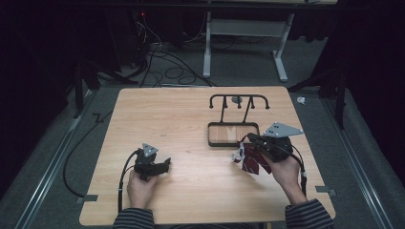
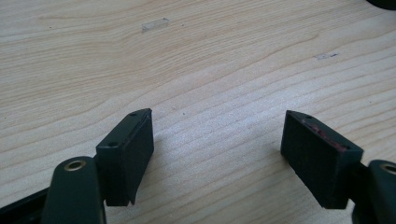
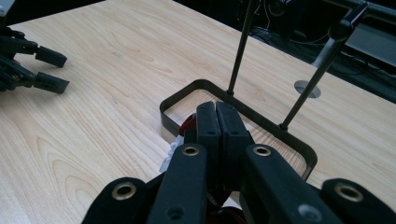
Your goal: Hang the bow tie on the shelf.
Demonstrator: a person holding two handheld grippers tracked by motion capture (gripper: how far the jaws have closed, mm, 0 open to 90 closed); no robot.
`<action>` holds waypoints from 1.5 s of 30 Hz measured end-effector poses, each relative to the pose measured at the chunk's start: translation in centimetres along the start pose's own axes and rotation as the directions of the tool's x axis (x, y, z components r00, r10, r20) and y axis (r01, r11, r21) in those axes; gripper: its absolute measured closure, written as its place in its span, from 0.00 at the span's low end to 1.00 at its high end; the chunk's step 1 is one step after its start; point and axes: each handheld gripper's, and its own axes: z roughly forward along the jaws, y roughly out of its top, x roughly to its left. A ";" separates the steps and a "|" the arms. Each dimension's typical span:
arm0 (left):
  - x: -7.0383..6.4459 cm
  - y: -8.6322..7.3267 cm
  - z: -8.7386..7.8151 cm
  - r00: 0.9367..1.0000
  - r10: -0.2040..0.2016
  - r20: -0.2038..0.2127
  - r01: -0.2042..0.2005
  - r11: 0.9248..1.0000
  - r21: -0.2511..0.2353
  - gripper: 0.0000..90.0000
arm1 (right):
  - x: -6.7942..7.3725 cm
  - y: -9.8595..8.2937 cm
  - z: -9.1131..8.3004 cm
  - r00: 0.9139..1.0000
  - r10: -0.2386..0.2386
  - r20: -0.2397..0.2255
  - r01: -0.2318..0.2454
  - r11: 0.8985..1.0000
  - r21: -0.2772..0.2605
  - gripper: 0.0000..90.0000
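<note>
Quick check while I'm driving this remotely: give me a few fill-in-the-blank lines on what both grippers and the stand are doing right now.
1. The left gripper has its jaws ____ above bare wood.
2. The right gripper is shut on a dark red ____ item with a white edge.
3. The black rack rises from a ____ tray with a wooden floor.
4. The table top is made of light ____.

Missing words: open; fabric; black; wood

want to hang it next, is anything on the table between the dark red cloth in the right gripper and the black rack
Nothing visible. The right gripper, shut on the dark red cloth, sits right at the near edge of the black rack, whose tray looks bare. The left gripper is open, well off to the side.
</note>
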 end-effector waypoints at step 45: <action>0.0 0.0 0.0 1.000 0.000 0.000 0.000 1.000 0.000 0.29 | -1.4 3.5 1.2 0.993 0.033 -0.117 -0.033 0.999 0.000 1.00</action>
